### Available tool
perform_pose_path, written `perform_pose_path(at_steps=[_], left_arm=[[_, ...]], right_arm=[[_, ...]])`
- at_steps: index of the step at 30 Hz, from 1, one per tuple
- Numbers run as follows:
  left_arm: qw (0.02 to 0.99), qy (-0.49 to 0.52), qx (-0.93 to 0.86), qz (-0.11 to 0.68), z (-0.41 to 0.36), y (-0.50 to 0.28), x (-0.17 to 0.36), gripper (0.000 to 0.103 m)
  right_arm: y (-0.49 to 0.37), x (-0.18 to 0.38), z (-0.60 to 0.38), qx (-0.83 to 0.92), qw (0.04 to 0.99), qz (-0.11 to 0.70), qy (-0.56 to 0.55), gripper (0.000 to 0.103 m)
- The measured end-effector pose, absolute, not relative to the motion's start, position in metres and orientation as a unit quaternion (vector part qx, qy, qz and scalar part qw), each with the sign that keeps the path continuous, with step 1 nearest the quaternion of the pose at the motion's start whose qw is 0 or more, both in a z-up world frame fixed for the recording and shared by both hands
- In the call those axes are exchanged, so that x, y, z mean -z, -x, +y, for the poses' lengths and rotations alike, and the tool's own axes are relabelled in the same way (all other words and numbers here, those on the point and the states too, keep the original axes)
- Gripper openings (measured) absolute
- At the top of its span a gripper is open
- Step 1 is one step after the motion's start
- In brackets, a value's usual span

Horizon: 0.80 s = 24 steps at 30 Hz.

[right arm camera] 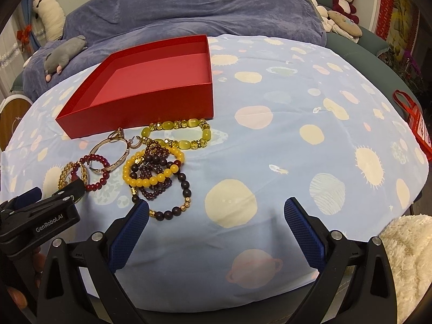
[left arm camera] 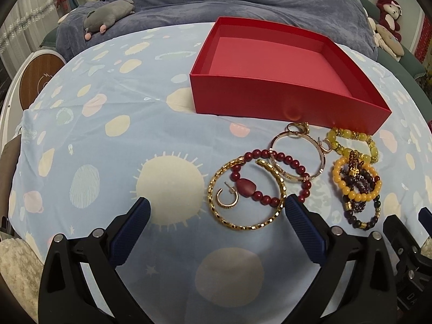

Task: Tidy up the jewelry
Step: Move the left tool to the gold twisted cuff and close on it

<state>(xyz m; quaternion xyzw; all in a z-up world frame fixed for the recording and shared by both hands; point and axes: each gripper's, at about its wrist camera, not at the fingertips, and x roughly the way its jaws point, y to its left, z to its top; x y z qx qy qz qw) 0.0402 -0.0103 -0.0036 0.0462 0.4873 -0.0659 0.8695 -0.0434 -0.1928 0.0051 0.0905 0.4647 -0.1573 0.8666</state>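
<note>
In the left wrist view, the left gripper [left arm camera: 216, 210] is hovering low over the pale blue planet-print cloth [left arm camera: 94, 135] with its blue-padded fingers spread wide and gripping nothing; its right-hand pad is sitting just beside the twisted gold bangle [left arm camera: 247, 193], which is ringing a small gold hoop earring [left arm camera: 227, 199] and overlapping the dark red beaded bracelet [left arm camera: 272, 179]. Behind them a slim rose-gold bangle [left arm camera: 298, 156] is lying near the front wall of the empty open red cardboard box [left arm camera: 283, 97], with a yellow-green glass bead bracelet [left arm camera: 351, 145] to its right. In the right wrist view, the right gripper [right arm camera: 216, 213] is likewise hanging wide open and empty, its left-hand pad just touching or nearly touching the dark brown wooden bead bracelet [right arm camera: 172, 210], which is tangling with an amber-yellow bead bracelet [right arm camera: 151, 170] and a garnet-coloured small-bead strand [right arm camera: 159, 159]. The main risk is looking like this: because the pieces are overlapping, closing on one loop is likely to drag its neighbours along, and the earring could be flicked away or slipping unseen. The two grippers are also working close together, so they could be colliding.
</note>
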Motion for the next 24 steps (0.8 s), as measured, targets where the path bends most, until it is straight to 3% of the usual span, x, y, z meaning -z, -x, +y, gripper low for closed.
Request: perform_pose_path(at_steps=[5, 9, 15, 24], left_arm=[[0.865, -0.049, 0.076, 0.493, -0.014, -0.043, 0.007, 0.093], [0.865, -0.048, 0.092, 0.491, -0.017, -0.042, 0.006, 0.082], [0.866, -0.044, 0.122, 0.483, -0.022, -0.04, 0.002, 0.056], [0.874, -0.027, 0.131, 0.468, -0.017, -0.032, -0.009, 0.056]], right_arm=[[0.042, -0.004, -0.192, 0.154, 0.867, 0.466, -0.088, 0.096], [0.041, -0.002, -0.19, 0.15, 0.866, 0.468, -0.087, 0.096], [0.042, -0.002, -0.187, 0.148, 0.866, 0.469, -0.086, 0.096], [0.042, -0.003, -0.187, 0.141, 0.868, 0.468, -0.088, 0.096]])
